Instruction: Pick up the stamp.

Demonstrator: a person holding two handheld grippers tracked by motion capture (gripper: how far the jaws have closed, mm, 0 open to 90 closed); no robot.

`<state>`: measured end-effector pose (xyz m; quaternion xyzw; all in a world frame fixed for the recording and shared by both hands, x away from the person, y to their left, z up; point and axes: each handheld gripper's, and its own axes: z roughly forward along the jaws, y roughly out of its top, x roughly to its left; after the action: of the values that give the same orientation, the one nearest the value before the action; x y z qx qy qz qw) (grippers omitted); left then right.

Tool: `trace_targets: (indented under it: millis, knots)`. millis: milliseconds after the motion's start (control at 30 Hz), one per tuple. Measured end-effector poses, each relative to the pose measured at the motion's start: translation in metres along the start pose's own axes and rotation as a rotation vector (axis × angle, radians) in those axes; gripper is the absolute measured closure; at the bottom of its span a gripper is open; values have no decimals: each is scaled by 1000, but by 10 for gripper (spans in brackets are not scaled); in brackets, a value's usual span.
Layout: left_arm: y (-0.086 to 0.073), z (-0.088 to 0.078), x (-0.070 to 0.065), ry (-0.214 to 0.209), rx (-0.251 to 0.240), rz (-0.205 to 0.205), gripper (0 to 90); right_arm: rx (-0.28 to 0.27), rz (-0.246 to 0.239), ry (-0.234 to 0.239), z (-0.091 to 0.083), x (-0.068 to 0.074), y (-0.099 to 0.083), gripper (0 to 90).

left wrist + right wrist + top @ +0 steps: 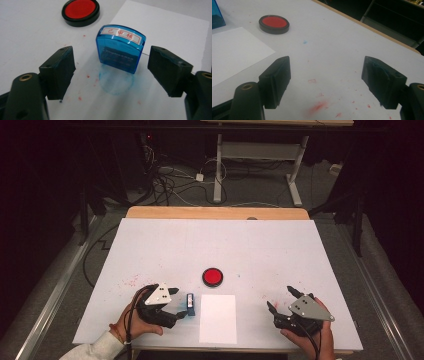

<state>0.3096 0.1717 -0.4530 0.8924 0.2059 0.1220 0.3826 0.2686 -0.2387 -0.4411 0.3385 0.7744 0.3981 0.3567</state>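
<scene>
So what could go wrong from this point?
1. The blue stamp stands upright between the open jaws of the left gripper; an off-centre close could tip it.
2. Red ink already spots the table, so more smears on the white paper seem likely.

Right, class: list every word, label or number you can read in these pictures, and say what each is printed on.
"已审核": red characters on the white label atop the blue stamp, which stands between the open jaws of the left claw.
Embossed line on the stamp's front face: too blurred to read.
Red ink pad, white paper: no text.
</scene>
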Motion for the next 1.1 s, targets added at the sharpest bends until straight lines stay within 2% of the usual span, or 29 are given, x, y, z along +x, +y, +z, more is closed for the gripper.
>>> trace_targets:
  millis: [33, 267, 333, 500, 733, 833, 933, 1033, 1100]
  knots:
    - [2, 6, -1, -13, 15, 12, 213, 3, -5, 3, 0, 0, 0, 236]
    - [9, 18, 0, -30, 33, 36, 214, 12, -14, 11, 2, 2, 0, 239]
    - [11, 22, 0, -30, 37, 30, 214, 15, -16, 12, 2, 3, 0, 239]
    - [14, 25, 4, -55, 32, 40, 258, 20, -23, 18, 3, 3, -1, 239]
    - [19, 28, 7, -80, 51, 86, 293, 31, -33, 29, 5, 6, -1, 242]
    - [20, 30, 6, -84, 51, 82, 304, 30, -34, 31, 5, 6, -1, 244]
    - [19, 28, 4, -67, 62, 80, 321, 33, -41, 30, 5, 6, -1, 245]
    - [19, 28, 0, -56, 52, 60, 357, 34, -40, 29, 5, 7, -1, 245]
    - [19, 28, -1, -44, 52, 44, 350, 38, -39, 26, 5, 7, -1, 245]
